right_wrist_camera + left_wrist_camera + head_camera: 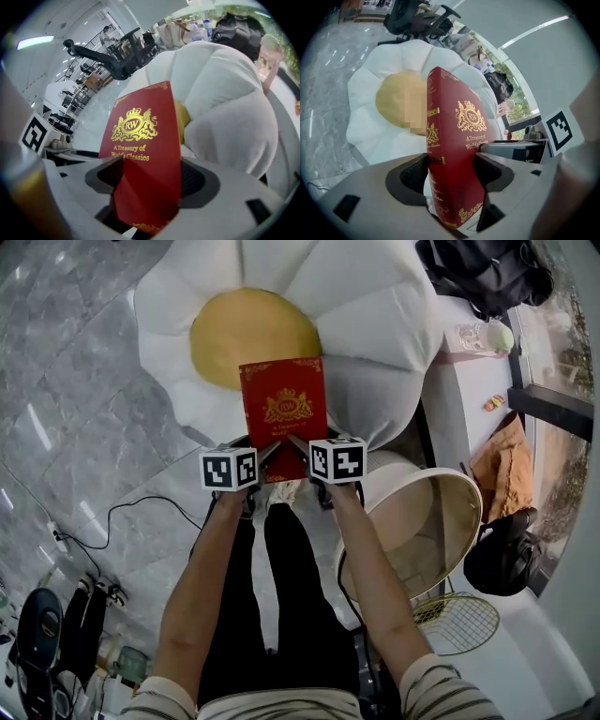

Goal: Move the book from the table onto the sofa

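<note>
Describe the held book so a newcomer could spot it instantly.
Find the big white flower-shaped sofa with a yellow centre. Over its near side, the left gripper and right gripper clamp the book: the only deep-red item, gold crest on its cover.

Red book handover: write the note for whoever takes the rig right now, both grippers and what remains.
Left gripper: shut on the red book, gripping its near edge at the spine side.
Right gripper: shut on the same book at the near edge, next to the left one.
Book: lifted, front cover up, held out over the front of the white flower-shaped sofa, near its yellow centre. It is clear of the round table at the person's right.
Done: pick-up and carry.
Left: lower the book onto the sofa cushion, open both jaws, draw back.
</note>
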A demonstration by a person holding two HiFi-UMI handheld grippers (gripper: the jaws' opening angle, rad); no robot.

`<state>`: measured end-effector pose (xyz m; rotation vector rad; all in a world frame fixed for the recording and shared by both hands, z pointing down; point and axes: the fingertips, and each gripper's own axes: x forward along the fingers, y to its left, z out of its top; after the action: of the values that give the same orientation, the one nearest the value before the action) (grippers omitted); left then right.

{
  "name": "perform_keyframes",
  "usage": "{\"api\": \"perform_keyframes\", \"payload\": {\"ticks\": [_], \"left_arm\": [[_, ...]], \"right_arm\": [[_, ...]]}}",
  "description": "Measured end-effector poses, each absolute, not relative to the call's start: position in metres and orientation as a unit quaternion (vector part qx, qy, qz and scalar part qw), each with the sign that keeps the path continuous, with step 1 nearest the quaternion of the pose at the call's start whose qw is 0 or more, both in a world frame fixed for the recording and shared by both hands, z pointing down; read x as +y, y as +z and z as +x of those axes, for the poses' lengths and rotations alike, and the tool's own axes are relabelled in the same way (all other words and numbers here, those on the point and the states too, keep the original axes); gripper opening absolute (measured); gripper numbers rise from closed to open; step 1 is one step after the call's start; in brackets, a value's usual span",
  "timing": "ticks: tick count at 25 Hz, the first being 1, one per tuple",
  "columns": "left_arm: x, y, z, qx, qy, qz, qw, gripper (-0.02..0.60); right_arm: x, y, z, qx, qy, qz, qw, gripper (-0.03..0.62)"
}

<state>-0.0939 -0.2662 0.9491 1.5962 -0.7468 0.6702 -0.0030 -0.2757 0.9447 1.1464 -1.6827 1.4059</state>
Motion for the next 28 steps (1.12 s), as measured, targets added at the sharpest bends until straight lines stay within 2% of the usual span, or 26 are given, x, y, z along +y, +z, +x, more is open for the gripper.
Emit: {"api": "perform_keyframes", "payload": {"ticks": [7,28], "left_arm": [[-0.275,0.984,-0.085,-0.309,0.281,0.666,0.618,0.316],[-0.305,1.059,-0.079,-0.317,0.297,0.632,0.642,0.316]], "right_arm": [[-0.289,0.977,0.006,-0.639,0.532,0.429,0.354,0.374],[-0.324,1.048,0.014,-0.624,0.531,0.431,0.378,0.370]]}}
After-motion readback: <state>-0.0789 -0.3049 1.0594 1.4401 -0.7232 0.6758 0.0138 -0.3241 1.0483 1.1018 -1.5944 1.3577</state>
